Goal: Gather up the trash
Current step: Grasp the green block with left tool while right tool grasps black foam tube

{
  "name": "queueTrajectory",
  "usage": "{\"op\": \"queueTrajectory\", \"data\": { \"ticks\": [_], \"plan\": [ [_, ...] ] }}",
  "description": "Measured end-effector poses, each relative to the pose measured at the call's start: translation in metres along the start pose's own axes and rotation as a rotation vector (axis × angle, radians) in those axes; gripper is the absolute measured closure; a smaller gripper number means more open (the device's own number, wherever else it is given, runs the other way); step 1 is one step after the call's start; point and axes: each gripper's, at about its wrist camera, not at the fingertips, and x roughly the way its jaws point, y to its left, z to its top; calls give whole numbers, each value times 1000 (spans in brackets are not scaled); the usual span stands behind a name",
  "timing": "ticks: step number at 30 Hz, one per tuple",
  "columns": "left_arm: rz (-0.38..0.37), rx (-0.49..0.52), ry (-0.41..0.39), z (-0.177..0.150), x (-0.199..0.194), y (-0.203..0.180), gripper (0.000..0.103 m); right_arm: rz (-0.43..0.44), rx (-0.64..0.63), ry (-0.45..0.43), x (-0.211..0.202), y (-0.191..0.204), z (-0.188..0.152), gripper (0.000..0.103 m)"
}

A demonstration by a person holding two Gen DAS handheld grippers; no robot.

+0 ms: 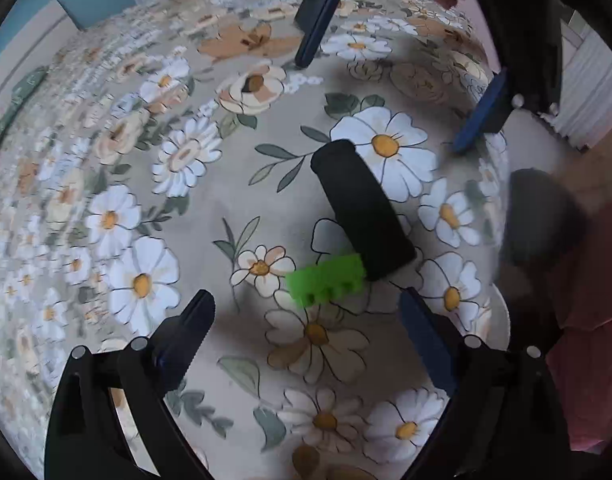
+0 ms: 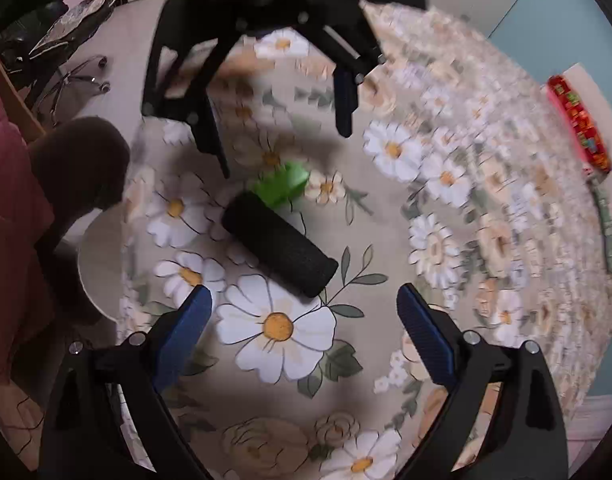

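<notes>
A black foam cylinder [image 1: 362, 212] is seen lying on its side on a table [image 1: 153, 152] covered with a daisy-print cloth, one end touching a small green toothed plastic piece [image 1: 326, 282]. Both items are taken to be the trash to be collected. The cylinder is judged light, soft and slightly grippy, best pinched across its middle, where its round body can be squeezed without rolling away. The green piece is judged light and stiff, its ridged edge offering purchase, though its low profile may call for a flat, close approach.

The left hand-held gripper [image 1: 306, 312] is held released, its blue fingers spread wide just near of the green piece. The right hand-held gripper [image 2: 303, 304] is likewise released and holds nothing, poised just near of the cylinder's far end in its own view. Each gripper is visible to the other's camera, on opposite sides of the pair, so crowding between them is judged the main risk.

A blurred dark rounded object [image 2: 81, 160] is seen at the table's edge, its nature unclear. A red patterned wrapper [image 2: 578, 124] lies well apart at the far right of the right wrist view.
</notes>
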Motion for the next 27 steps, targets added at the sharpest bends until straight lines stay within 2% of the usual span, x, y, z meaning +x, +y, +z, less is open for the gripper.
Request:
{"op": "queueTrajectory", "data": {
  "ticks": [2, 7, 10, 14, 17, 19, 23, 27],
  "plan": [
    [-30, 29, 0, 1, 7, 0, 9, 22, -20, 18, 16, -4, 1, 11],
    [-109, 120, -2, 3, 19, -9, 9, 82, -59, -28, 35, -9, 8, 11],
    [-143, 126, -11, 3, 24, -10, 9, 110, -79, -28, 45, -10, 13, 11],
    [-156, 76, -36, 0, 29, -4, 28, 152, -56, 23, 65, -11, 19, 11],
    [-181, 66, -49, -2, 28, -3, 32, 213, 26, 55, 77, -16, 18, 11],
    [-187, 62, -50, -2, 29, -3, 32, 198, 116, 47, 80, -21, 15, 11],
    [-189, 81, -54, -4, 27, -10, 40, 188, 110, 54, 79, -17, 15, 11],
    [-197, 75, -62, -1, 29, -16, 43, 190, 50, 35, 68, -10, 17, 22]
  ]
}}
